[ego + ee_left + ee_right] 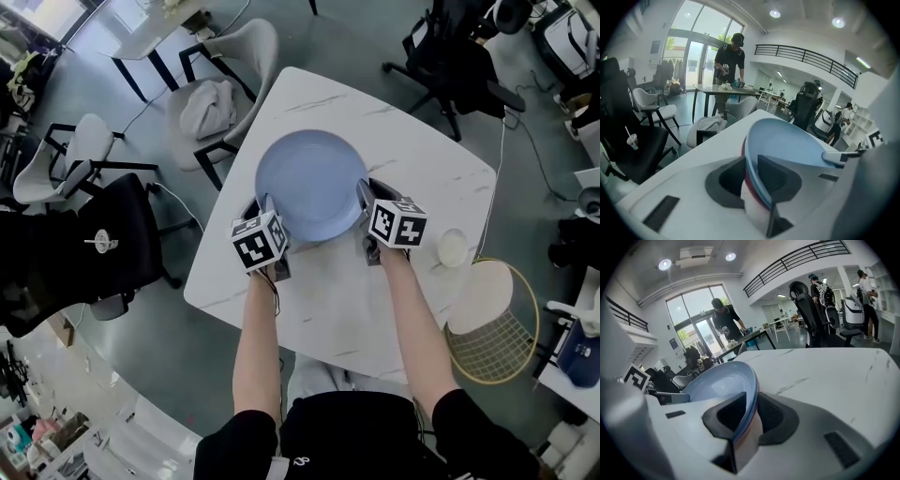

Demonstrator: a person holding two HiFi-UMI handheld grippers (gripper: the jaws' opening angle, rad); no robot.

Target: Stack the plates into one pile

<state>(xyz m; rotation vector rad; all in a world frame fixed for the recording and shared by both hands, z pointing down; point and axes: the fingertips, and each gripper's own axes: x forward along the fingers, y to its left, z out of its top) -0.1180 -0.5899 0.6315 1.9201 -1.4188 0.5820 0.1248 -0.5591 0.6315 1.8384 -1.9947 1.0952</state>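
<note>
A white marble-look table (328, 309) stands in an open office, with chairs round it, a wire basket (492, 323) beside it and a person (729, 61) at a far desk. The pile of plates (311, 187), blue on top, rests near the table's middle. The left gripper (266, 206) and right gripper (367, 194) each have their jaws spread loosely astride its rim. Drawing back crookedly could snag the rim and slide the top plate askew. The right one could also knock the small white cup (453, 248) nearby.
</note>
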